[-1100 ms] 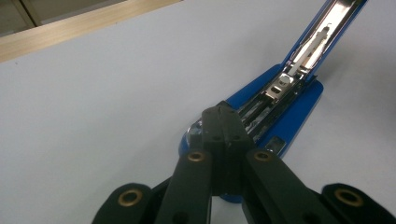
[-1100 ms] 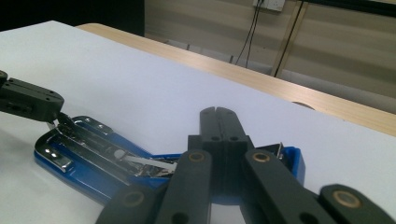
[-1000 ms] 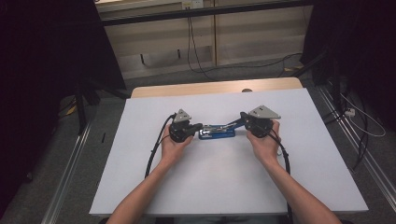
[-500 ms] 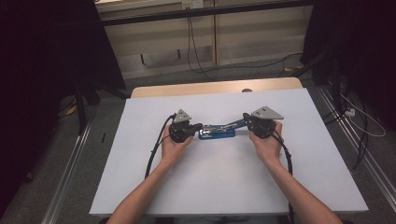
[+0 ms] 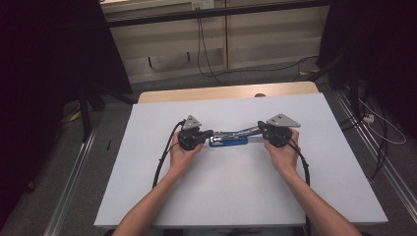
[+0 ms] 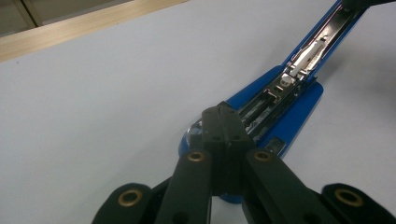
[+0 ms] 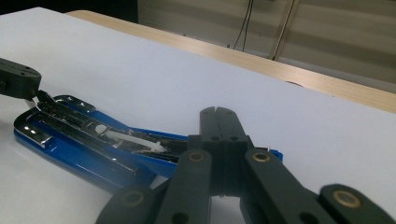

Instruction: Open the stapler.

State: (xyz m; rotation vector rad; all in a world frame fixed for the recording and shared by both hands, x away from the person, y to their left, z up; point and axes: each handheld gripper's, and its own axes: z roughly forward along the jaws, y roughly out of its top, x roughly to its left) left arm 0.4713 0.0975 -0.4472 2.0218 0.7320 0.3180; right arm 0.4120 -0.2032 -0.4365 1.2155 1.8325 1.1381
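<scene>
Forearms come in over the near edge of the white surface [image 5: 236, 196], each hand wrapped round a hand-held gripper. The left hand-held gripper [image 5: 209, 133] has its jaws pressed together at one end of a blue stapler [image 5: 228, 141]; whether they pinch the metal there I cannot tell. The right hand-held gripper [image 5: 260, 130] also has its jaws closed, at the stapler's other end, on the raised top arm as far as I can tell. The stapler lies swung open about midway between the side edges, its blue base flat on the surface and the chrome channel exposed. Beyond it, a wooden strip [image 5: 226, 92] lines the far edge.
</scene>
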